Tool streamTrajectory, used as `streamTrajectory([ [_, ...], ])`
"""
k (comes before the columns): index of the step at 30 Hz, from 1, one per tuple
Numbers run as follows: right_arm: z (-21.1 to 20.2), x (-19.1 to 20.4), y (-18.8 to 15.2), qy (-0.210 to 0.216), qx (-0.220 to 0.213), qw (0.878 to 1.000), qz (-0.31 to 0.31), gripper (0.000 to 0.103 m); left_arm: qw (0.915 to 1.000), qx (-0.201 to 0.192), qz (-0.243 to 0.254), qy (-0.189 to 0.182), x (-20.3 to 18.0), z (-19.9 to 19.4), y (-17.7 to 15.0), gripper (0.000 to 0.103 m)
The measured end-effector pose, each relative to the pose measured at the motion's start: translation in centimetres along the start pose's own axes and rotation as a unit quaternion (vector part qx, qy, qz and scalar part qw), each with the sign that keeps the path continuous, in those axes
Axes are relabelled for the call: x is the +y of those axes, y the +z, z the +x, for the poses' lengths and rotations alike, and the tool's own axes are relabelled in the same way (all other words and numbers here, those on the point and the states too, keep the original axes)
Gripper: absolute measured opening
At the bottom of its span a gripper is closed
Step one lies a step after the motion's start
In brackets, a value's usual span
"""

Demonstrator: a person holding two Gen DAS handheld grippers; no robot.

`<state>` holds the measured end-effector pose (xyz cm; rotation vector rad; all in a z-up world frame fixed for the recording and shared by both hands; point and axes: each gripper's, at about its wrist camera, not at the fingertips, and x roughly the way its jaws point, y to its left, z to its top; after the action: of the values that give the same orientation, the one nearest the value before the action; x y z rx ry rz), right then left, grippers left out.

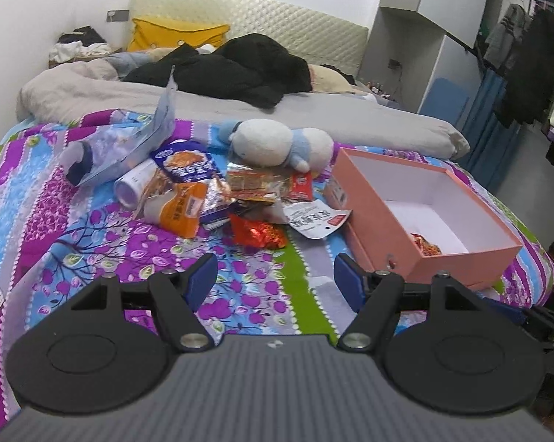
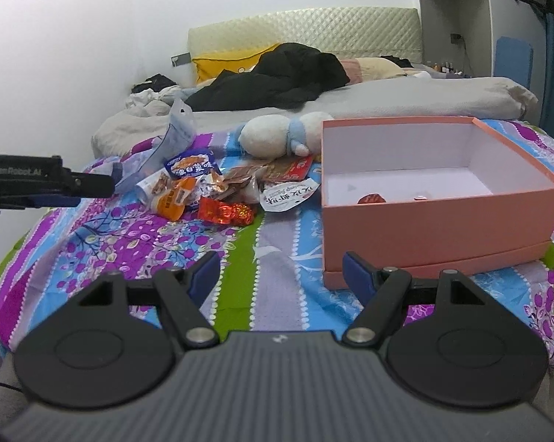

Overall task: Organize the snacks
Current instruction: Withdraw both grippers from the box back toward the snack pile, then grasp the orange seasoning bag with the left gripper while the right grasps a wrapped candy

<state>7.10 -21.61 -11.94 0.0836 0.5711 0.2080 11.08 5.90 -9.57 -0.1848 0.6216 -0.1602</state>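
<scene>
Now both grippers, left (image 1: 275, 276) and right (image 2: 280, 274), are wide open and hold nothing. Grab the red pack (image 1: 258, 235) by its middle, then drop it in the box (image 1: 398, 243).

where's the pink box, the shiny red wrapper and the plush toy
pink box (image 2: 417, 228), right wrist view, on its near outer wall
shiny red wrapper (image 1: 258, 235), left wrist view, on its crinkled middle
plush toy (image 1: 266, 140), left wrist view, on its white head
</scene>
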Motion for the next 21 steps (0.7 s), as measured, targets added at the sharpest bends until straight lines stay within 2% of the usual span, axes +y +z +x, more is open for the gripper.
streamTrajectory([
  [5,0.8,0.5,0.2,0.004,-0.001,1.000,-0.009,0.075,0.9999,0.009,-0.008,0.009,1.5,1.1,-0.2,0.075],
  [8,1.7,0.9,0.1,0.010,0.004,1.000,-0.009,0.075,0.9997,0.015,-0.011,0.013,2.3,2.1,-0.3,0.080],
  [12,3.2,1.7,0.2,0.016,0.005,1.000,-0.017,0.075,0.9990,0.036,-0.001,0.027,3.4,5.3,-0.8,0.081],
  [15,4.7,2.5,0.2,0.027,0.007,0.999,-0.020,0.075,0.9989,0.041,-0.007,0.020,4.6,7.3,-1.0,0.081],
  [21,8.5,3.8,0.8,0.038,0.010,0.999,-0.036,0.075,0.9983,0.047,0.000,0.036,6.2,11.2,0.3,0.081],
])
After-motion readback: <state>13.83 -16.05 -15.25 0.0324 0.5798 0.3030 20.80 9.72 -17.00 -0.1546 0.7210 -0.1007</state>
